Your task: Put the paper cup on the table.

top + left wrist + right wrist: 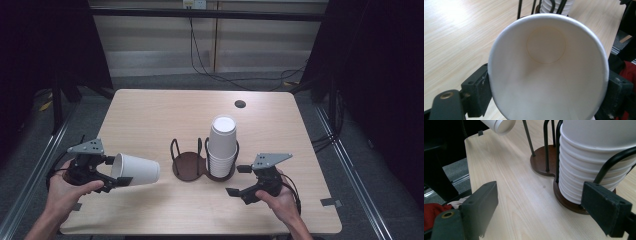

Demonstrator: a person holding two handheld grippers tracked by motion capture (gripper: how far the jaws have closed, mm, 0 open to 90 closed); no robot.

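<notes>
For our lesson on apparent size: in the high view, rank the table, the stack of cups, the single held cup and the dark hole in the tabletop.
1. table
2. stack of cups
3. single held cup, lying sideways
4. dark hole

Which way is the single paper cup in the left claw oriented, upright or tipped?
Tipped on its side: the paper cup lies level in the left claw, base toward the holder.
</notes>
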